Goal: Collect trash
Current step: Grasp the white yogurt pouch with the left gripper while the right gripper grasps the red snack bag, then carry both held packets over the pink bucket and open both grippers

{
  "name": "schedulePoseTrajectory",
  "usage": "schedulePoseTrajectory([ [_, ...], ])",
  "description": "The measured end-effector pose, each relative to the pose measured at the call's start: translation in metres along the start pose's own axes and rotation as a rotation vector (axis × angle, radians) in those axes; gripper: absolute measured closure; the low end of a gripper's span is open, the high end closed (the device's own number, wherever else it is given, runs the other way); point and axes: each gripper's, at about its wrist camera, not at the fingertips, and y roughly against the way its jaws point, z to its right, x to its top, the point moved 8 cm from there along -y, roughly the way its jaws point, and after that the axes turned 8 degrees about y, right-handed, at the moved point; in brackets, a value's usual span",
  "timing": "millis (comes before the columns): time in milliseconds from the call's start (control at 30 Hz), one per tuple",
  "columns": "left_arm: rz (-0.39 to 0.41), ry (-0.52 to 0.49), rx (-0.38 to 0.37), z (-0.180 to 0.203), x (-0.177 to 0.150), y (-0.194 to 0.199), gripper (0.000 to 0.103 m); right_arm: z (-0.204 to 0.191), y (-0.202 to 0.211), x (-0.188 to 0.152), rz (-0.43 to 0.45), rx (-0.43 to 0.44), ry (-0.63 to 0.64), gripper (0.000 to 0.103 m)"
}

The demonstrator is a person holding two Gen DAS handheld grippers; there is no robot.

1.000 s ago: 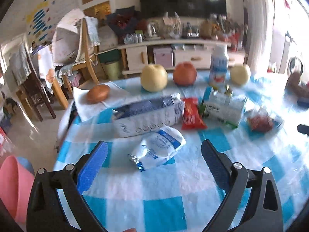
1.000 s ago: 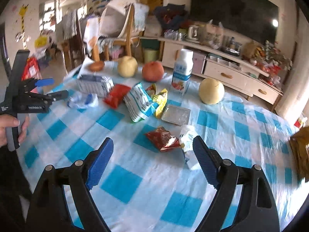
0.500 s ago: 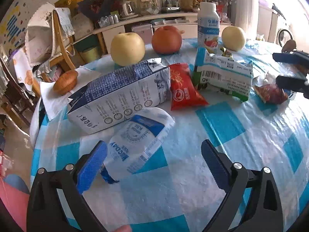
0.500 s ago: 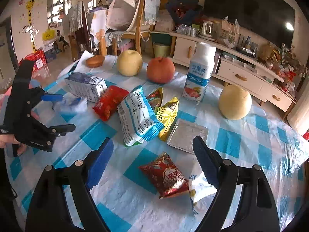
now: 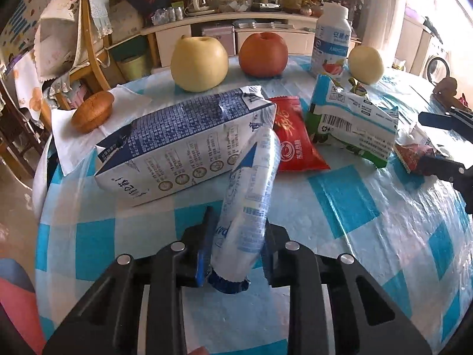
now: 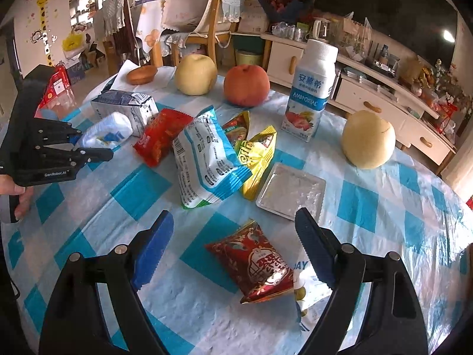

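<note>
My left gripper (image 5: 236, 236) is shut on a white and blue wrapper (image 5: 251, 195), squeezed upright between the pads; it also shows in the right wrist view (image 6: 106, 131). Behind it lies a blue and white carton (image 5: 183, 145), a red snack bag (image 5: 292, 145) and a white and blue snack bag (image 5: 354, 127). My right gripper (image 6: 233, 242) is open above a dark red snack packet (image 6: 257, 263) that lies between its fingers, with a white wrapper (image 6: 304, 290) under it. A foil tray (image 6: 289, 189) and a yellow wrapper (image 6: 257, 153) lie beyond.
Two pale pears (image 6: 195, 74) (image 6: 368, 139), a red apple (image 6: 246, 85), a yogurt bottle (image 6: 310, 88) and a bun (image 6: 141, 74) on a napkin stand at the back of the blue checked table (image 6: 384, 207). A wooden chair (image 6: 207, 14) stands behind.
My left gripper has moved in and shut on the white and blue wrapper, which now stands up between the pads. My right gripper has moved closer over the dark red packet.
</note>
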Motion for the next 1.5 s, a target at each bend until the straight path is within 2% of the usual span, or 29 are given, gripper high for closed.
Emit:
schedulePoseTrajectory([
  [100,0.009,0.001,0.001,0.001,0.001,0.002,0.079,0.000,0.000,-0.002,-0.003,0.005,-0.005,0.018],
  [300,0.053,0.010,-0.019,0.007,0.004,0.018,0.079,0.001,0.001,-0.008,-0.003,0.024,0.008,0.018],
  [467,0.058,0.018,-0.018,0.007,0.003,0.021,0.079,0.004,-0.004,-0.014,-0.008,0.033,0.016,0.018],
  [700,0.086,0.021,-0.032,0.011,0.004,0.033,0.079,0.007,-0.023,-0.026,-0.078,0.055,0.008,0.020],
  [767,0.089,0.018,-0.037,0.013,0.004,0.036,0.079,0.014,-0.023,-0.026,-0.082,0.063,-0.013,0.029],
  [833,0.092,0.017,-0.043,0.013,0.004,0.038,0.079,0.021,-0.021,-0.024,-0.089,0.058,-0.028,0.054],
  [867,0.096,0.015,-0.046,0.013,0.004,0.039,0.079,0.022,-0.020,-0.023,-0.091,0.064,-0.035,0.058],
  [1100,0.115,0.023,-0.046,0.010,0.006,0.047,0.079,0.012,-0.014,-0.019,-0.085,0.074,-0.011,0.062],
  [1500,0.185,0.032,-0.022,0.004,0.008,0.079,0.079,-0.028,0.041,0.029,0.088,0.076,0.037,0.062],
])
